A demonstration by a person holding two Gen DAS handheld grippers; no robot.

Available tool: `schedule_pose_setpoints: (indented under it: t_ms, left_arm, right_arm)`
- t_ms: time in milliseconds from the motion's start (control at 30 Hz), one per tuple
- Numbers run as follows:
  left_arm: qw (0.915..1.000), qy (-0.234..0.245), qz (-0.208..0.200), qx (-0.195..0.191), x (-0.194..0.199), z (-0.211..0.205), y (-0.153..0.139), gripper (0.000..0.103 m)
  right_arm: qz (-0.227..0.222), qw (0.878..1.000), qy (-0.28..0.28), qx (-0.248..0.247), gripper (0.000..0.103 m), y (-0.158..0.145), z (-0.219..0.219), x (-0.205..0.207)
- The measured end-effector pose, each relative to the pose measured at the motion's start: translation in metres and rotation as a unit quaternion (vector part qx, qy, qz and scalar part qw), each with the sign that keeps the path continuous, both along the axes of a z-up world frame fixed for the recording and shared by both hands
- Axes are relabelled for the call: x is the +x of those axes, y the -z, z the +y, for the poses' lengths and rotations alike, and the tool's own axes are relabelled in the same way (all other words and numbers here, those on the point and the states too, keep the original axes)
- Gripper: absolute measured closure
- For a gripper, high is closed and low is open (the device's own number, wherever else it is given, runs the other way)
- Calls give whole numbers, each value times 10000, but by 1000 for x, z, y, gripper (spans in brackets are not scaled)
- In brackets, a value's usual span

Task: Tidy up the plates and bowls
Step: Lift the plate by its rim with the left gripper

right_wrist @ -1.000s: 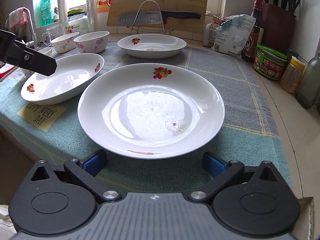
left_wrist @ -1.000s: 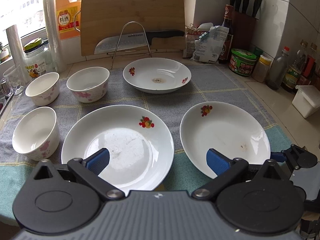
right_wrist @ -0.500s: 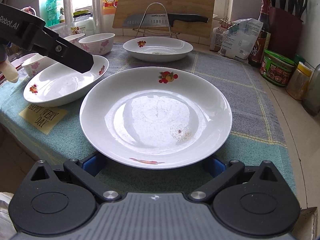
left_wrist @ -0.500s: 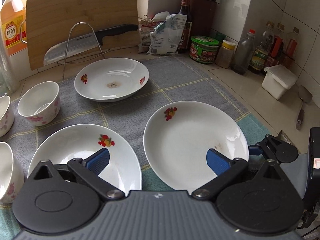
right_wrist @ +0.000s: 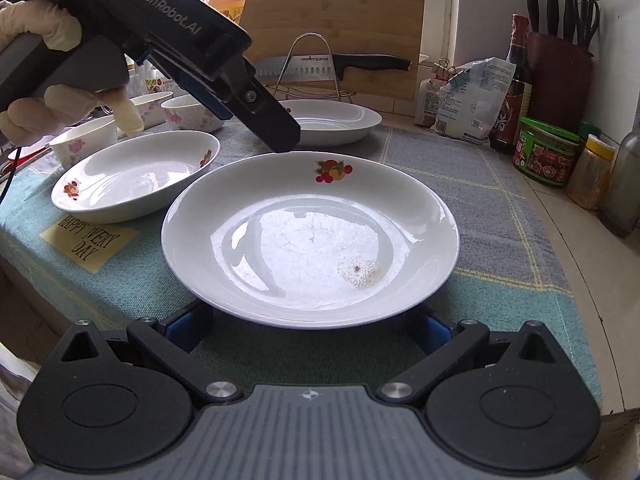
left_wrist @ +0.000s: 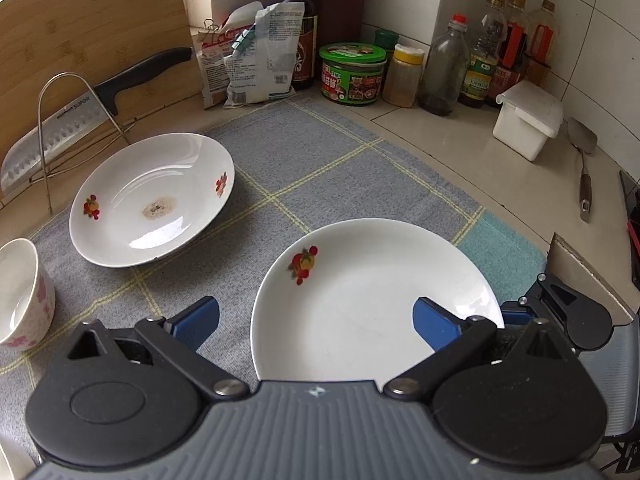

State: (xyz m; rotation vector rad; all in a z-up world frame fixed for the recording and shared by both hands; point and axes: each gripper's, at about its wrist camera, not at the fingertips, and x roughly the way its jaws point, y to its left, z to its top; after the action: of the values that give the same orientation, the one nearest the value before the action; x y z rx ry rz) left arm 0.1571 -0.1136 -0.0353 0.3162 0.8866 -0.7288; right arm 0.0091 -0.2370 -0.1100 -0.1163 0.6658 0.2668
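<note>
A shallow white ceramic plate with a red fruit motif (right_wrist: 310, 236) lies on the grey-and-teal checked cloth (right_wrist: 472, 184) at the near right of the counter, the centre of attention for both hand-held tools. The right gripper (right_wrist: 308, 330) sits low at the plate's near rim, its blue-padded fingers (right_wrist: 182, 326) spread wide to either side and partly under the edge; nothing is clamped. The left gripper (left_wrist: 316, 322), gripped by a gloved hand (right_wrist: 48, 92), hangs over the same plate with jaws wide apart, one black tip close above the far rim; whether it touches cannot be told.

A second white fruit-patterned plate (right_wrist: 134, 174) rests just to the left, and a third, marked with a dried brown stain (left_wrist: 154, 198), lies farther back near the wire rack holding a black-handled knife (left_wrist: 100, 100). White bowls with pink flowers (right_wrist: 192, 114) stand apart along the left edge.

By the look of it, sorting has barely begun: every plate lies singly and the bowls appear unnested. Stacking the three plates and nesting the bowls is all left to do.
</note>
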Motion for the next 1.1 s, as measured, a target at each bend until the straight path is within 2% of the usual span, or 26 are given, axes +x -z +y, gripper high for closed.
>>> schedule_pose_setpoints:
  t_ms: [167,333,467,1100]
  left_arm:
    - [9990,336,208,215,17,-14,14,2]
    - [9959,604,564,375,31,-25,27,9]
    - [9931,807,681,511,36,-34,34,15]
    - [9829,1328,1011,782,53,-47,40,25]
  right_arm:
    - [-105,9999,0,20,0,2,0,-3]
    - [-232,9997,-14,49,0,4,-1,-7]
    - [-248,9997,-30,54,0,5,-2,-7]
    - [123,9996,-250,-30,0,-1,-6,7]
